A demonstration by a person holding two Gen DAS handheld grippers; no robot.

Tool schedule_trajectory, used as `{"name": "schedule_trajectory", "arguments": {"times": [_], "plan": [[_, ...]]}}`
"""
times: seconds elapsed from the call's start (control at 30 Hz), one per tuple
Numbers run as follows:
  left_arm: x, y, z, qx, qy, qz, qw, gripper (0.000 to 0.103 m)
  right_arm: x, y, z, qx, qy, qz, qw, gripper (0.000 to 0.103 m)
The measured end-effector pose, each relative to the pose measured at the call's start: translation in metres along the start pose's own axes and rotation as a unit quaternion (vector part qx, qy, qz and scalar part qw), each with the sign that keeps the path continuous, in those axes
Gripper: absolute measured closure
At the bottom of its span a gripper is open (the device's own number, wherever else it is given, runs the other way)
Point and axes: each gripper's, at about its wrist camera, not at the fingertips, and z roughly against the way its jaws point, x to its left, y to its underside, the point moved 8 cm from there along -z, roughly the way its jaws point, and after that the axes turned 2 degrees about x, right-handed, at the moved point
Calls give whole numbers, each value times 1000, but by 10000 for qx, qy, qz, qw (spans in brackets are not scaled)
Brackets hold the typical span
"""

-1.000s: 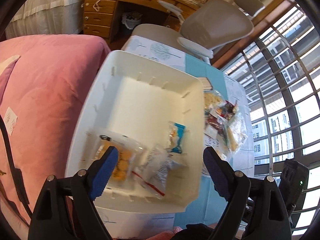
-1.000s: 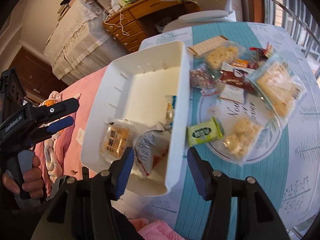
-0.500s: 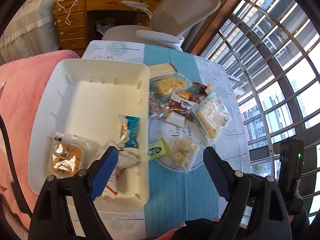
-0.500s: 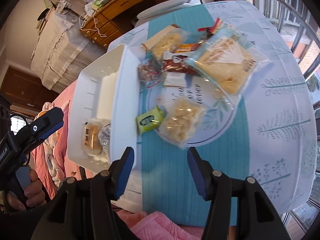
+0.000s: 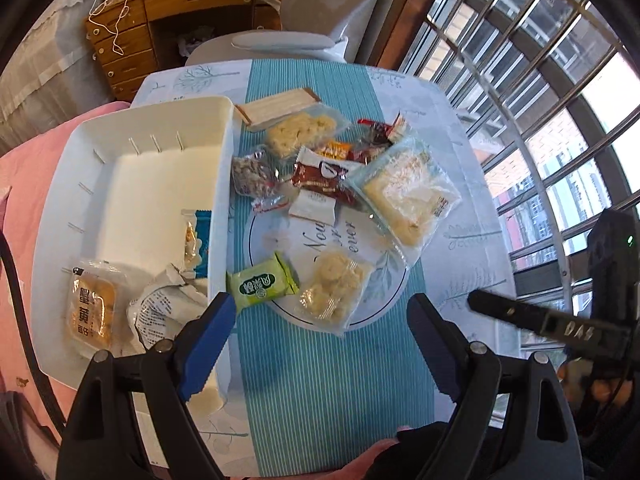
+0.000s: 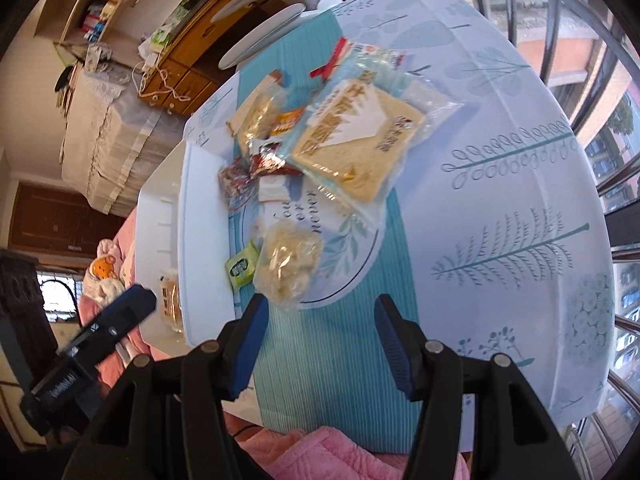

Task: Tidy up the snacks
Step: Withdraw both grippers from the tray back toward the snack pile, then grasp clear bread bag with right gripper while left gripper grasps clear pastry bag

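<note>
A white bin [image 5: 132,184] sits at the table's left and holds a yolk pastry pack [image 5: 90,310], a crumpled white packet [image 5: 164,312] and a blue packet [image 5: 196,236]. Loose snacks lie to its right: a green packet [image 5: 260,285], a clear rice-puff bag [image 5: 334,288], a large sandwich bag [image 5: 408,196], a brown-red packet [image 5: 326,184]. My left gripper [image 5: 320,336] is open and empty, above the near table edge. My right gripper [image 6: 318,340] is open and empty, just short of the rice-puff bag [image 6: 290,264].
The table [image 6: 500,184] has a teal striped runner and leaf-pattern cloth. A grey office chair [image 5: 320,8] and wooden desk [image 5: 132,40] stand beyond it. Window bars [image 5: 540,100] run along the right. A pink quilt [image 5: 16,184] lies left of the bin.
Both grippers swung right, from over the bin to over the loose snacks. Both stayed open and empty.
</note>
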Motion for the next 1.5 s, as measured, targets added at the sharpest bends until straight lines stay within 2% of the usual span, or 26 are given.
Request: {"name": "schedule_trajectory", "arguments": {"times": [0.13, 0.4, 0.43, 0.5, 0.67, 0.97, 1.13, 1.27, 1.5], "plan": [[-10, 6, -16, 254, -232, -149, 9993, 13, -20, -11, 1, 29, -261, -381, 9989, 47], [-24, 8, -51, 860, -299, -416, 9950, 9, -47, -36, -10, -23, -751, -982, 9923, 47], [-24, 9, -57, 964, -346, -455, 9937, 9, -49, -40, -11, -57, -810, -1051, 9911, 46], [-24, 9, -68, 1152, -523, -523, 9906, 9, -55, -48, -14, -119, -911, -1167, 9889, 38], [-25, 9, -96, 1548, -743, -633, 9831, 9, -64, -71, -30, -251, -1122, -1326, 9845, 35], [-33, 4, -132, 1910, -1048, -1044, 9704, 9, -71, -106, -63, -239, -953, -1298, 9867, 34], [-32, 4, -147, 2103, -1103, -1049, 9657, 9, -71, -118, -80, -140, -914, -1195, 9885, 34], [-28, 4, -159, 2274, -1180, -1058, 9608, 9, -65, -128, -84, -243, -983, -1057, 9892, 34], [-26, -6, -178, 2400, -1205, -1060, 9574, 9, -58, -136, -88, -268, -1003, -774, 9916, 36]]}}
